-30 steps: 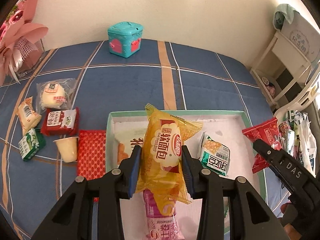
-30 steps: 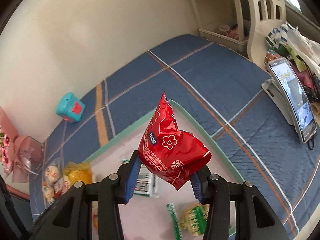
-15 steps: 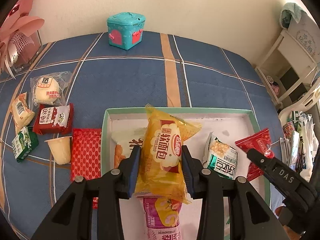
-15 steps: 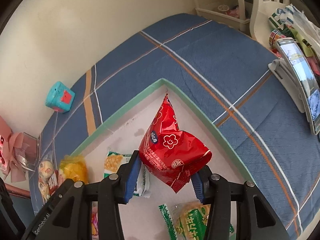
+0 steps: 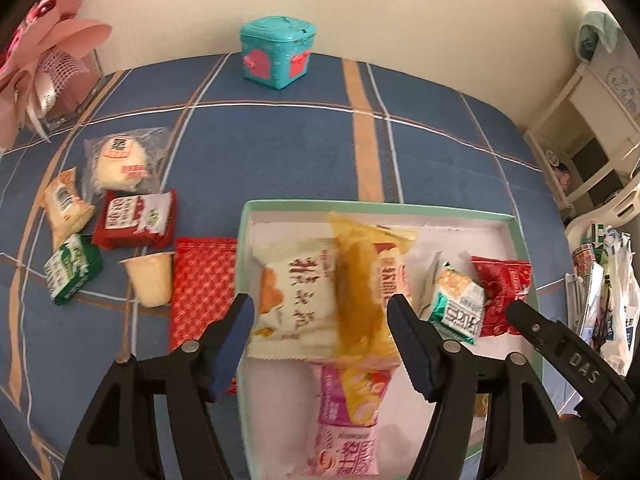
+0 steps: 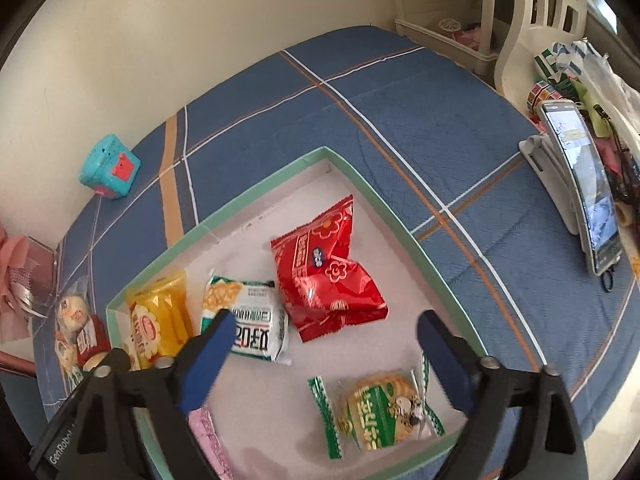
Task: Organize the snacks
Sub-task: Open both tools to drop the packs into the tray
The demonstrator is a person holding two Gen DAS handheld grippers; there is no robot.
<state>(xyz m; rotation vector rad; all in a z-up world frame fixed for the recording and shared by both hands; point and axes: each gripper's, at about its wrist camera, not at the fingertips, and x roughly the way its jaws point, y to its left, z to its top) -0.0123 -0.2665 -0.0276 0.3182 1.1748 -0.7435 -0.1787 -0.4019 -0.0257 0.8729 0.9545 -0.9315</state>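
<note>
A green-rimmed white tray (image 5: 360, 205) sits on the blue plaid cloth. My left gripper (image 5: 320, 316) hangs over it, jaws opening. The yellow bread packet (image 5: 368, 288), blurred, has dropped free between them onto a white packet (image 5: 296, 300) and a pink one (image 5: 352, 420). My right gripper (image 6: 324, 332) is also opening, wide, above the tray (image 6: 372, 192). The red packet (image 6: 328, 280) lies loose on the tray floor below it, beside a green-white packet (image 6: 248, 320). A round green biscuit packet (image 6: 376, 412) lies near the right finger.
Left of the tray lie several loose snacks: a bun packet (image 5: 120, 160), a red-white packet (image 5: 136, 220), a jelly cup (image 5: 150, 280) and a red patterned pouch (image 5: 204, 284). A teal box (image 5: 278, 52) stands by the wall. A phone on a stand (image 6: 584, 184) is at the right.
Both grippers went from shut to open. The yellow packet fell from the left jaws into the tray; the red packet fell from the right jaws onto the tray floor.
</note>
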